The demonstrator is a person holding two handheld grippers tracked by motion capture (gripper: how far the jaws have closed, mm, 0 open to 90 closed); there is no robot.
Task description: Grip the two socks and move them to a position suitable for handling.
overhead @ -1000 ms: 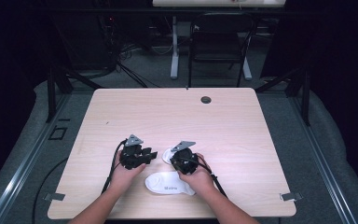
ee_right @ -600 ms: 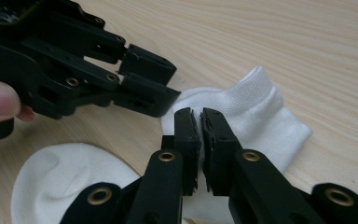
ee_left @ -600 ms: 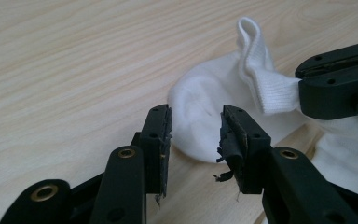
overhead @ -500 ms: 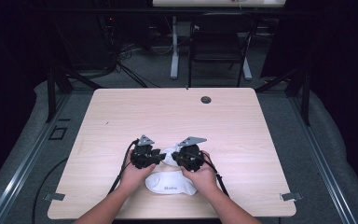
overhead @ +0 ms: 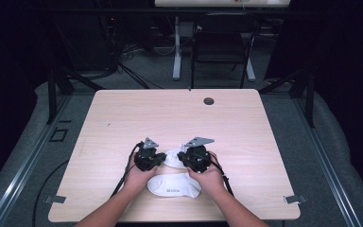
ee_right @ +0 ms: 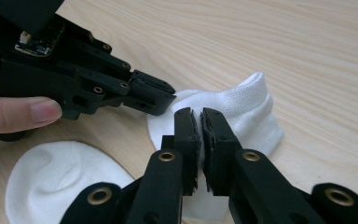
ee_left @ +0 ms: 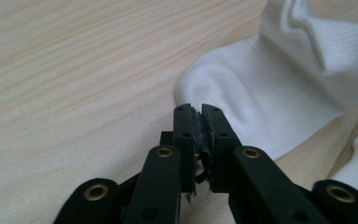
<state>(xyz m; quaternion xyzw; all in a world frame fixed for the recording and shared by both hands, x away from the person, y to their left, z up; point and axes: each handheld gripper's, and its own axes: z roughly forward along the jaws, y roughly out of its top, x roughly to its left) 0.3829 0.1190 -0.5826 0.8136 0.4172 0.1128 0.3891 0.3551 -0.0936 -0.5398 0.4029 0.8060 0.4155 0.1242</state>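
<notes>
A white sock [overhead: 171, 155] lies between my two grippers at the table's front middle. My left gripper [ee_left: 196, 109] has just been closing and is now shut at the sock's rounded end [ee_left: 242, 88], where the fabric bunches at the tips. My right gripper [ee_right: 196, 112] is shut on the ribbed cuff [ee_right: 244, 100], which stands up off the wood. In the high view the left gripper [overhead: 162, 159] and right gripper [overhead: 181, 158] face each other across this sock. A second white sock [overhead: 174, 187] lies flat just in front, between the person's hands.
The light wooden table [overhead: 179, 118] is bare behind the grippers, with a dark round grommet [overhead: 209, 100] near its far edge. A black chair [overhead: 222, 47] and cables stand on the floor beyond. Both forearms come in over the front edge.
My left gripper has slid right up to the sock's end. My right gripper has shifted slightly right and up with the cuff in it.
</notes>
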